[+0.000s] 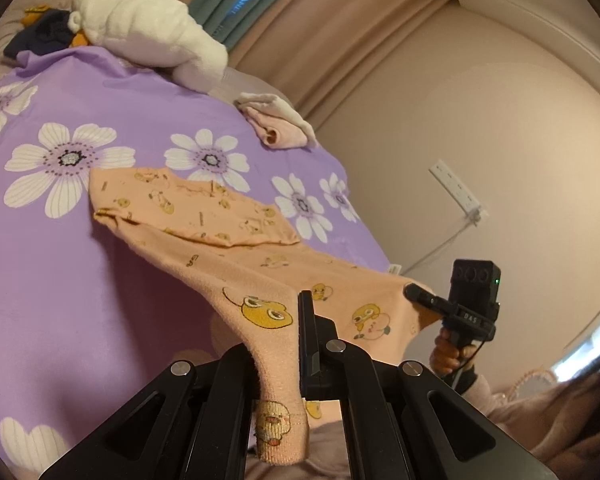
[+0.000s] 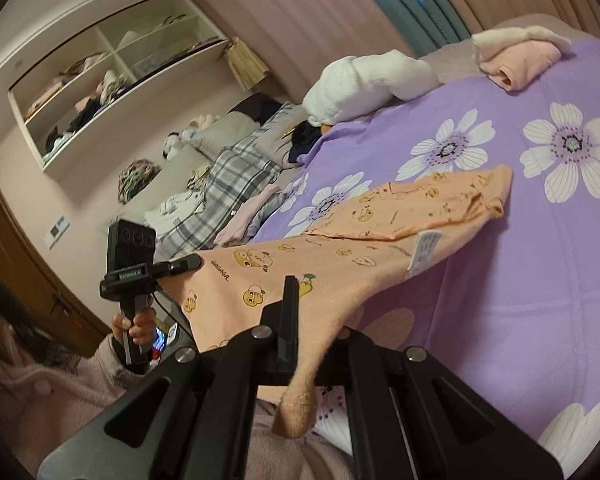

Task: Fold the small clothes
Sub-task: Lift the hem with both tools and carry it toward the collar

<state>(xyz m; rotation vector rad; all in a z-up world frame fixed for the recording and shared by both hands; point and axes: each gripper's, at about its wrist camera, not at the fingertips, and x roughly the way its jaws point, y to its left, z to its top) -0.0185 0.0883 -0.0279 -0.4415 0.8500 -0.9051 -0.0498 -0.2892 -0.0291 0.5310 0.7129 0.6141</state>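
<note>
A peach garment [image 1: 220, 216] printed with yellow cartoon figures stretches from the purple flowered bedsheet [image 1: 60, 264] up to both grippers. Its far end lies folded on the sheet and its near end hangs in the air. My left gripper [image 1: 302, 304] is shut on one near corner, with a cuff dangling below it. My right gripper [image 1: 410, 292] pinches the other corner, off to the right. In the right wrist view the right gripper [image 2: 290, 284] is shut on the garment [image 2: 380, 220], whose white label shows, and the left gripper [image 2: 194, 262] grips the edge at left.
A white fluffy garment [image 1: 148, 28], a folded pink garment [image 1: 276, 128] and dark clothes [image 1: 40, 36] lie at the bed's far side. Plaid bedding [image 2: 236, 176] and a wall shelf [image 2: 112, 76] are beyond. A wall socket [image 1: 456, 192] is at right. A person's pink sleeve [image 2: 60, 392] is close.
</note>
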